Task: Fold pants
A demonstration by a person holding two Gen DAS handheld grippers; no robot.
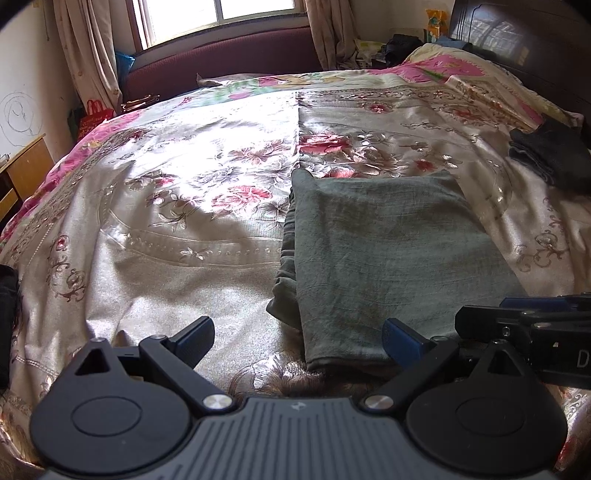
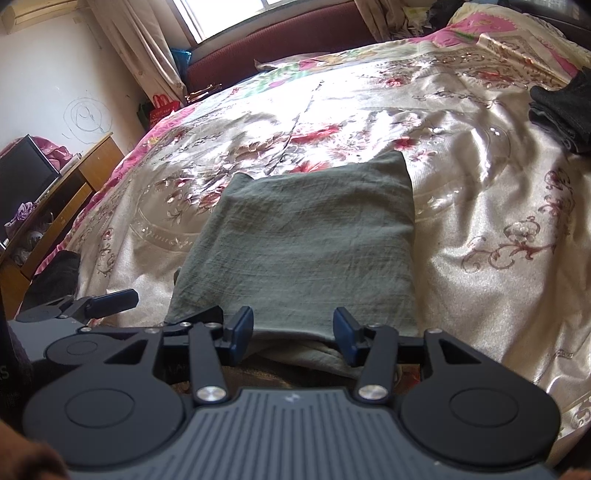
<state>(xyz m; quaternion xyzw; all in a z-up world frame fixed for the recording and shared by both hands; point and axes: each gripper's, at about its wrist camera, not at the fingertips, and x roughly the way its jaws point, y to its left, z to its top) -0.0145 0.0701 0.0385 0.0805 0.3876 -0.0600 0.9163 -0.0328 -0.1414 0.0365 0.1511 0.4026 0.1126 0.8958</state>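
Observation:
The grey-green pants (image 1: 388, 251) lie folded into a flat rectangle on the floral bedspread (image 1: 166, 206), with layered edges showing along their left side. They also show in the right wrist view (image 2: 306, 243). My left gripper (image 1: 299, 341) is open and empty, low over the bedspread at the pants' near left corner. My right gripper (image 2: 293, 334) is open and empty at the pants' near edge, fingers apart on either side of the hem. The right gripper's fingers (image 1: 517, 314) show at the right of the left wrist view.
A pile of dark folded clothes (image 1: 550, 151) lies at the bed's right side, also seen in the right wrist view (image 2: 565, 110). A wooden desk (image 2: 62, 195) stands left of the bed. A maroon sofa (image 1: 221, 62) sits under the window. A dark headboard (image 1: 524, 33) is at the far right.

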